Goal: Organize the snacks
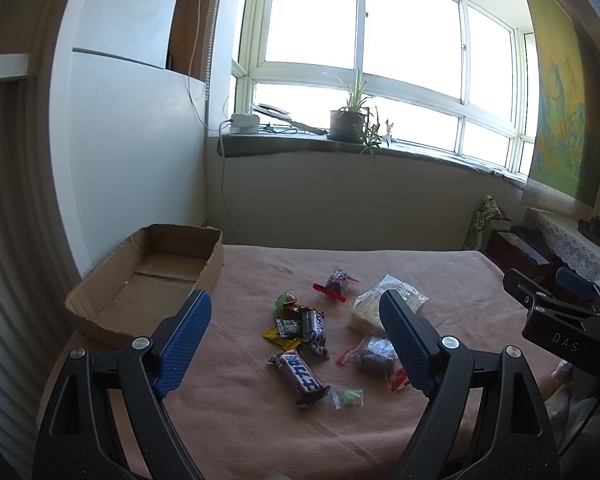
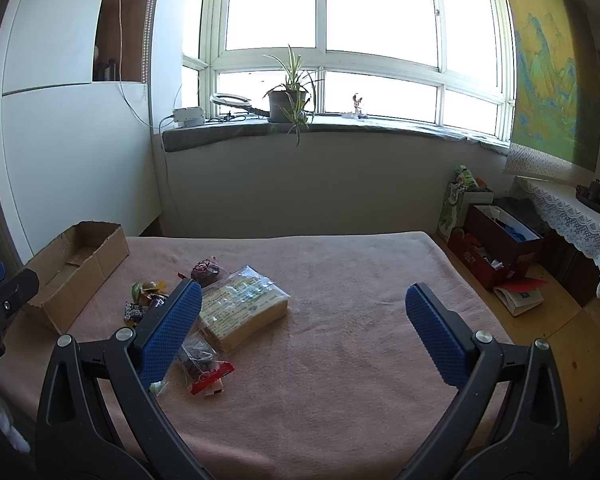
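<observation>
Several snacks lie on a pink blanket (image 1: 260, 420): a dark chocolate bar (image 1: 300, 374), a second bar (image 1: 315, 326), a small green candy (image 1: 349, 397), two dark cakes in red-edged wrappers (image 1: 374, 354) (image 1: 336, 282) and a large clear pack of biscuits (image 2: 240, 308). An open cardboard box (image 1: 148, 276) stands at the blanket's far left corner. My left gripper (image 1: 296, 304) hovers open above the pile with nothing between its fingers. In the right wrist view my right gripper (image 2: 304, 292) is open too, over bare blanket right of the biscuit pack.
A grey windowsill (image 2: 340, 126) with a potted plant (image 2: 288, 100) runs behind the bed. Red boxes (image 2: 496, 248) and bags sit on the wooden floor at the right, beside a lace-covered shelf (image 2: 568, 212). White cupboards stand at the left.
</observation>
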Demonstrator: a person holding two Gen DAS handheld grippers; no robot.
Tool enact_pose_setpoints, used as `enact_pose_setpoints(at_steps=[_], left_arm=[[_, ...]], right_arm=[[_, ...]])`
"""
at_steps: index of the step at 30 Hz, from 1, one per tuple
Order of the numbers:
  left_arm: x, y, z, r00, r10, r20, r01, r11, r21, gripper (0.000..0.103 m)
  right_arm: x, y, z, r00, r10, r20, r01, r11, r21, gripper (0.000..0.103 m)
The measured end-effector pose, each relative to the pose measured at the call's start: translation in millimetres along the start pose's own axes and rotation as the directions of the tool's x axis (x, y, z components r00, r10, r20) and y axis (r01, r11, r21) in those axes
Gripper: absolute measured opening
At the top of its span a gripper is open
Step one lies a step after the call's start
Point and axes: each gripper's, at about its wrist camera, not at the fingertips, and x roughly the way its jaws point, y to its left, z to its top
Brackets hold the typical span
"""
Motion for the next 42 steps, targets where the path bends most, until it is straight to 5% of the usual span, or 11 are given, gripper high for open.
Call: enact_pose_setpoints(at_steps=[42], left_arm=[[1.6,0.7,-6.5,1.0,-0.003,-0.009,0.003,1.0,-0.009,0.086]], right_arm=[[8.0,5.7,-3.5,1.0,-0.002,-0.023,0.001,1.0,-0.003,0.103]])
